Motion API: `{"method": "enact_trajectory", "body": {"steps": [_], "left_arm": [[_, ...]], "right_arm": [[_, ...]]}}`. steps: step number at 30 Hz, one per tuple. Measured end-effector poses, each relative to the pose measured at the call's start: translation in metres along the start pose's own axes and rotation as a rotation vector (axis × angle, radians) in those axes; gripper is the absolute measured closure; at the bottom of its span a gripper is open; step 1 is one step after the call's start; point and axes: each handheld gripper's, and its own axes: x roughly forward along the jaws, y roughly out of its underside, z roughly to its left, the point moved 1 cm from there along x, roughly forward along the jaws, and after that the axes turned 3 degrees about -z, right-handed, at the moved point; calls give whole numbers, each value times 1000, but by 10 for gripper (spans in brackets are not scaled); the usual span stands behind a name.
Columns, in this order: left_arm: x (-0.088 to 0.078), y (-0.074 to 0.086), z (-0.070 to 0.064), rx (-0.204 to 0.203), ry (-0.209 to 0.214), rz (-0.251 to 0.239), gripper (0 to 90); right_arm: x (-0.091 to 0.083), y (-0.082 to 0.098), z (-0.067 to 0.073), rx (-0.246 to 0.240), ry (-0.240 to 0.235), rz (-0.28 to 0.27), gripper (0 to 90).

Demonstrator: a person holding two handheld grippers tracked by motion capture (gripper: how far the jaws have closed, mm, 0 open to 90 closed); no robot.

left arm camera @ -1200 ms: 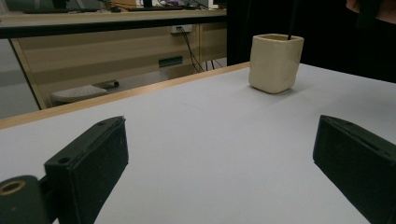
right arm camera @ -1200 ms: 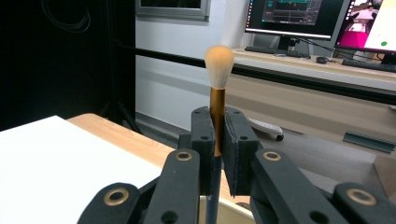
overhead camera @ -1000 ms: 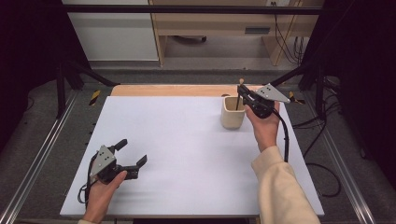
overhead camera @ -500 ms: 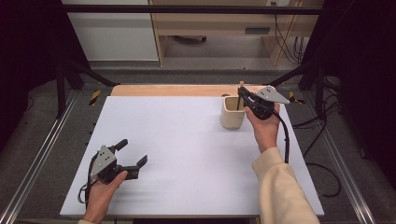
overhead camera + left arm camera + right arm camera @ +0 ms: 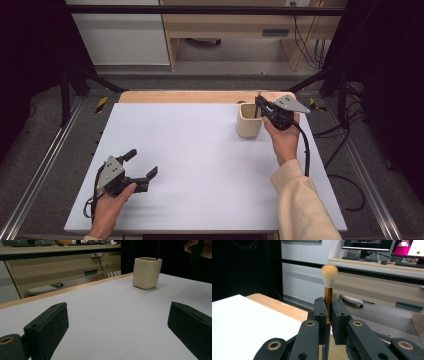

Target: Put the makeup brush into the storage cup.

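High view overhead, gripper views low, sharing cup (image 5: pixel 249 121)

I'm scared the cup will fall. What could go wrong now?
The right tongs pinch the brush upright, its dark handle down in the cup. Moved sideways, the handle might tip the cup. The cup stands near the far edge of the table, so a push could send it off.

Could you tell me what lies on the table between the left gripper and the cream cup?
Nothing: the left gripper view shows bare white table from the left gripper to the cream cup.
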Motion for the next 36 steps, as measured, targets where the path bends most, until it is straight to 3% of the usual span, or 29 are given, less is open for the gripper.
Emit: {"method": "enact_trajectory", "body": {"steps": [6, 8, 11, 15, 23, 29, 36], "left_arm": [[0, 0, 0, 0, 1, 0, 28], [0, 0, 0, 0, 1, 0, 28], [0, 0, 0, -1, 1, 1, 28], [0, 0, -1, 3, 3, 3, 28], [0, 0, -1, 4, 3, 4, 28], [0, 0, -1, 5, 6, 3, 28], [0, 0, -1, 5, 7, 4, 27]], "right_arm": [[0, 3, -1, 8, -5, 4, 829], [0, 4, 0, 37, -12, 13, 728], [0, 3, 2, 45, 5, 45, 503], [-3, 2, 3, 47, 15, 63, 376], [-8, 3, 1, 71, 39, 70, 242], [-10, 5, 0, 102, 50, 75, 173], [-12, 5, -1, 106, 55, 89, 117]]}}
